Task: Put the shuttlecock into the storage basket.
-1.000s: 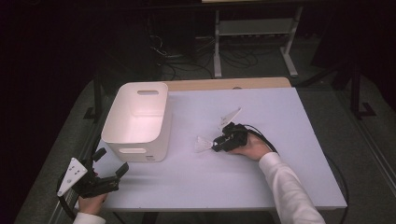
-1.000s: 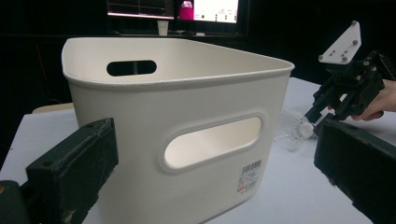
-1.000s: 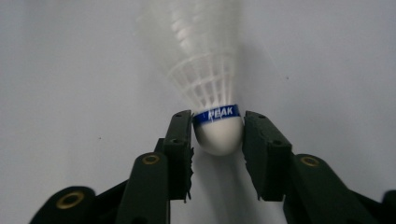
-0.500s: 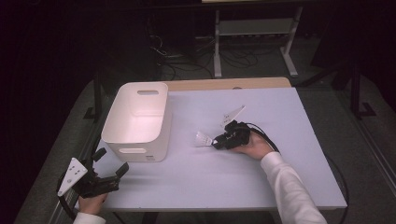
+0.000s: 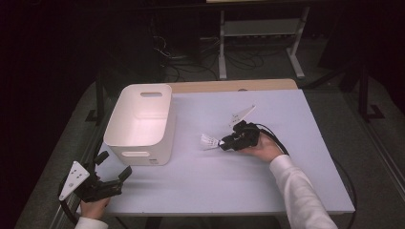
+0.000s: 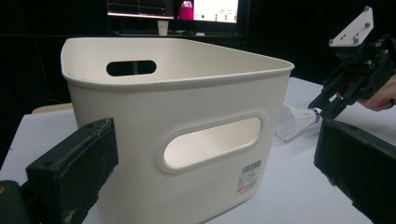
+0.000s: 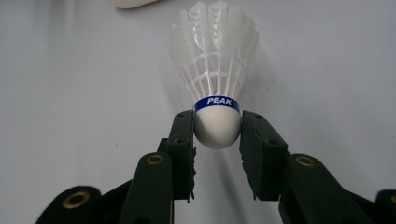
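My right gripper (image 7: 217, 133) clamps the white feathered shuttlecock (image 7: 215, 70) by its cork (blue band) mid-tabletop; my left gripper (image 5: 111, 177) gapes empty at the near left corner, facing the white plastic bin (image 5: 138, 124).

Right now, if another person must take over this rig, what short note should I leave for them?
Right gripper: shut on the shuttlecock, clamping its white cork; it sits low over the table, right of the bin.
Left gripper: open, holding nothing, at the near left corner beside the white bin.
Done: shuttlecock gripped.
Left: probably lift it and drop it into the bin.
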### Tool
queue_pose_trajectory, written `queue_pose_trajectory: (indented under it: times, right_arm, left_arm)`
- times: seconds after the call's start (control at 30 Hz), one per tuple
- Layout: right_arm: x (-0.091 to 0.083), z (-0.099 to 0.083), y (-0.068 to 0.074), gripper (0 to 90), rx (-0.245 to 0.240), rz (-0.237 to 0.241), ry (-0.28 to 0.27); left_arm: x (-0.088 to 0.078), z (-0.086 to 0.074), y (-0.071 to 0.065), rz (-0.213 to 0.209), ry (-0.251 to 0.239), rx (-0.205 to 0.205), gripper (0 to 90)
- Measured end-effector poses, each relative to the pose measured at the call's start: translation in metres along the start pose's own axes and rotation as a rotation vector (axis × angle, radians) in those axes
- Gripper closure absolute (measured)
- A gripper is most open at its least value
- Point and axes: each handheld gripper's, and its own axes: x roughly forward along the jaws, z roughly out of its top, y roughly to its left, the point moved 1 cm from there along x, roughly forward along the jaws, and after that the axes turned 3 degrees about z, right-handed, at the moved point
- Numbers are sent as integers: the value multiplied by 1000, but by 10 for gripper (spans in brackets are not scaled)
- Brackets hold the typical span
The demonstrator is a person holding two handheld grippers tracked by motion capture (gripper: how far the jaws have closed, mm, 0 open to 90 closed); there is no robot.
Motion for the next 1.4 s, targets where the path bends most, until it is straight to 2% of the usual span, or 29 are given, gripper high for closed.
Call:
queue_pose_trajectory:
  times: [0.1, 0.57, 1.03, 1.4]
  right_arm:
    - [-3, 1, 1, 648, 16, -7, -4]
    - [-10, 12, 7, 649, -9, -19, -6]
    - [-23, 19, 10, 650, 13, -23, -50]
    - [-34, 31, 11, 650, 0, -23, -90]
  left_arm:
    - [0, 0, 0, 0, -1, -1, 0]
    - [0, 0, 0, 0, -1, 1, 0]
    - [0, 0, 0, -1, -2, -3, 0]
    - [0, 0, 0, 0, -2, -8, 0]
